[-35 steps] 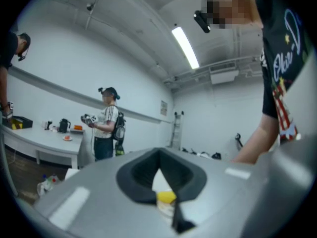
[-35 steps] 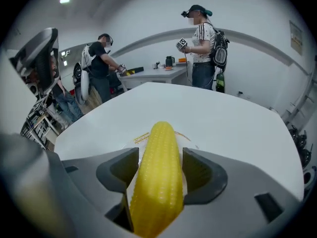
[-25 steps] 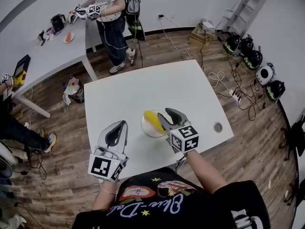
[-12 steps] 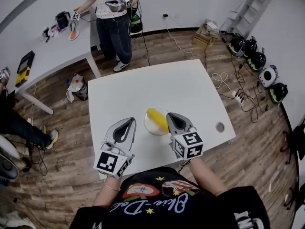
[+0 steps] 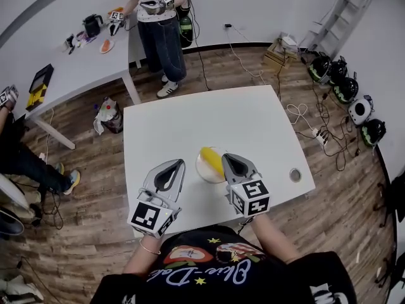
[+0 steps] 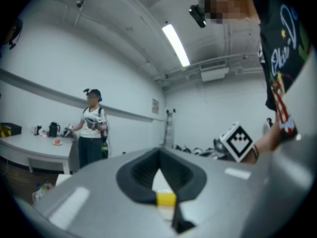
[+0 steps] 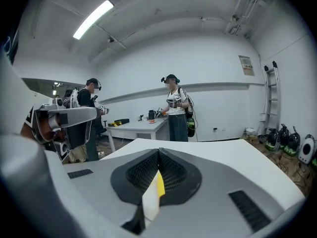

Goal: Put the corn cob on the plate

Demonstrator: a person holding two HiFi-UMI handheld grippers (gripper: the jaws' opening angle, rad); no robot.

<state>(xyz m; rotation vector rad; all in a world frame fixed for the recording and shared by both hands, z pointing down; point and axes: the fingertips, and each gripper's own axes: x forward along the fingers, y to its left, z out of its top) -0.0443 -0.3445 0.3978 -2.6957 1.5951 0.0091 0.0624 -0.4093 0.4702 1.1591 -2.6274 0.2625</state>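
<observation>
The cob (image 5: 212, 161) is short, plump and bright yellow. We see it lying at a slant on a small pale round plate (image 5: 204, 171), which sits on the white worktop (image 5: 190, 119) near our edge and a little right of middle.

The right claw (image 5: 226, 158) is closed with nothing in its grip. Its tip is just beside the cob, over the plate's right rim, and we cannot tell whether it touches. The left claw (image 5: 178, 164) is also closed and empty, and it sits apart from the plate on the left, over bare worktop.

Only the head view gives us the cob and plate whole, along with a small round fitting (image 5: 295, 175) near the worktop's right edge and the wooden floor (image 5: 95, 189) around it.

The left claw view looks out level. It shows its jaws meeting at the tips, the right claw's marker cube (image 6: 237, 142) off to the side, a ceiling light strip (image 6: 176, 43) and a person (image 6: 91, 128) by a side table (image 6: 34, 145).

The right claw view shows its own jaws shut, with a thin white-and-yellow sliver in the slit below them. We cannot tell what that sliver is. This view also takes in the far stretch of the worktop, the left claw in profile at the left edge, two people at the side table and a ladder (image 7: 270, 98) against the wall.
</observation>
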